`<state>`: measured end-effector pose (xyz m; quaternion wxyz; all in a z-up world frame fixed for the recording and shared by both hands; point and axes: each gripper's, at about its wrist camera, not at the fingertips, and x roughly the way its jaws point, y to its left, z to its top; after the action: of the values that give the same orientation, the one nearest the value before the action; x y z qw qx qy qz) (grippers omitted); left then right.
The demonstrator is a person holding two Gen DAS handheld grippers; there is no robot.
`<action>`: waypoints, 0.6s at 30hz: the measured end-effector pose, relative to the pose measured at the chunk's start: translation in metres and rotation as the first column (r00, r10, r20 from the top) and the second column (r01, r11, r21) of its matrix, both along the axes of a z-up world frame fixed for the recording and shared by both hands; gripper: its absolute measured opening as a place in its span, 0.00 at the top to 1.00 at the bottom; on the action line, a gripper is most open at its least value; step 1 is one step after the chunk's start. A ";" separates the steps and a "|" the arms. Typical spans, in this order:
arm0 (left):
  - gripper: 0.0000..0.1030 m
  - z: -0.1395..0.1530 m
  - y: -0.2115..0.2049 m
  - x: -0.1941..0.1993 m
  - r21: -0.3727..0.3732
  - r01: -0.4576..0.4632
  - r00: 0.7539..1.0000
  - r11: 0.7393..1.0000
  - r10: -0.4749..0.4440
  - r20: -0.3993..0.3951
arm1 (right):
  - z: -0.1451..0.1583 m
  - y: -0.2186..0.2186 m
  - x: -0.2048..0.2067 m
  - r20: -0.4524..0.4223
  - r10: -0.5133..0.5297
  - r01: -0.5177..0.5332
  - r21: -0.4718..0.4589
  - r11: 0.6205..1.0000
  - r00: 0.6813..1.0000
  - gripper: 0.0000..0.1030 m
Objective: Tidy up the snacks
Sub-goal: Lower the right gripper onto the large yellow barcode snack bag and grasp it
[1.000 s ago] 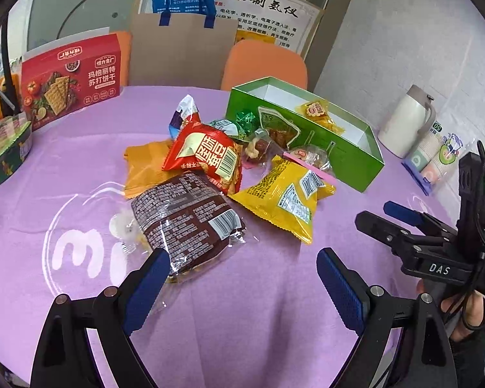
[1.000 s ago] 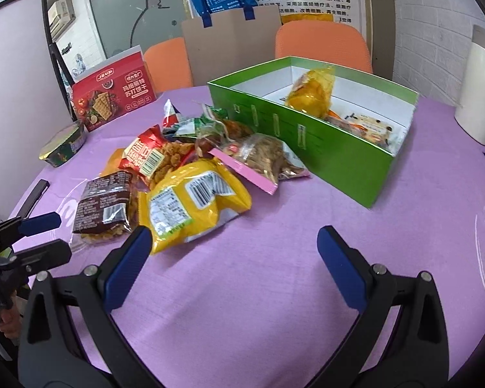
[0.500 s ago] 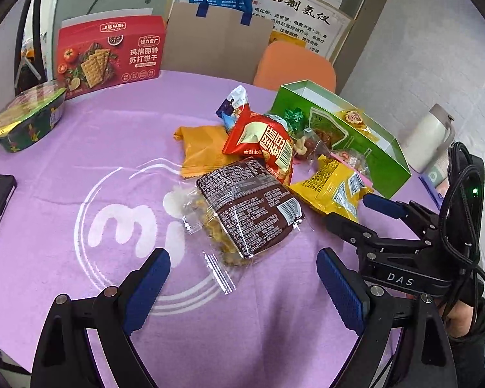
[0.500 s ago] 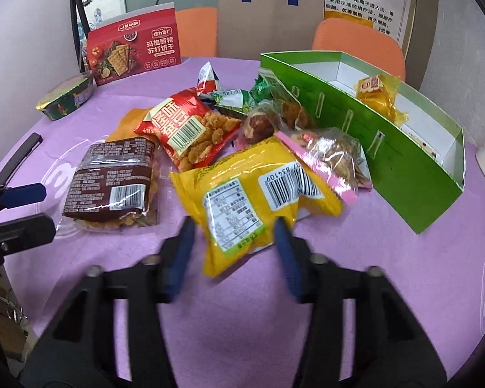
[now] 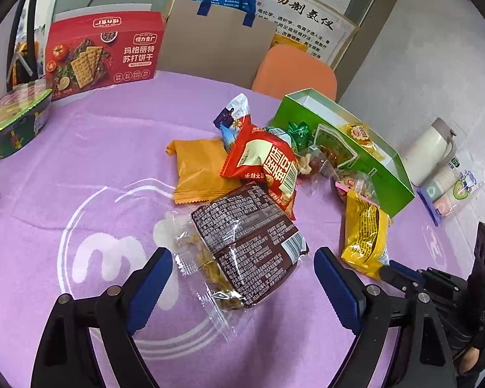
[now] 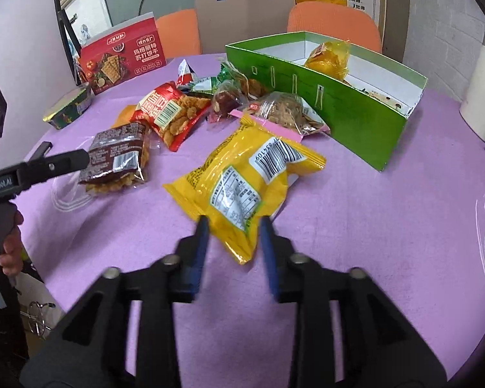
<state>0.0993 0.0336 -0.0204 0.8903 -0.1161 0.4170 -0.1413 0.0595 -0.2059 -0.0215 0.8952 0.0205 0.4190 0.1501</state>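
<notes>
You are early in the job: the open green cardboard box (image 6: 355, 110) at the far right holds only a few packets, among them a crinkled yellow one, while most of the snacks are in a heap on the purple tablecloth (image 6: 371, 226) just left of it, including the red foil pouch (image 5: 265, 165) and the flat orange wrapper (image 5: 197, 168). Your right gripper (image 6: 234, 245) has just been closing, and its blue pads now look pinched on the near corner of the glossy yellow plastic bag with the barcode (image 6: 245, 174), which lies near you, just short of the box. Your left gripper (image 5: 244, 278) has just narrowed a little but stands spread, with the brown-labelled clear packet of crisps (image 5: 249, 242) between its fingers, untouched. A second ago both pairs of fingers were wide apart and short of the pile; since then each has come up to its packet, and the yellow bag's near end has lifted off the cloth.
</notes>
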 end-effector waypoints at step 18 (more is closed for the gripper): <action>0.13 0.000 0.015 -0.022 -0.078 -0.017 1.000 0.997 0.018 0.009 | -0.022 0.014 0.037 -0.056 -0.108 0.107 -0.018 0.994 0.993 0.38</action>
<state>0.0773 0.0485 -0.0204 0.8882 -0.1539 0.4059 -0.1502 0.0967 -0.1915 -0.0437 0.8899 0.0407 0.4437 0.0980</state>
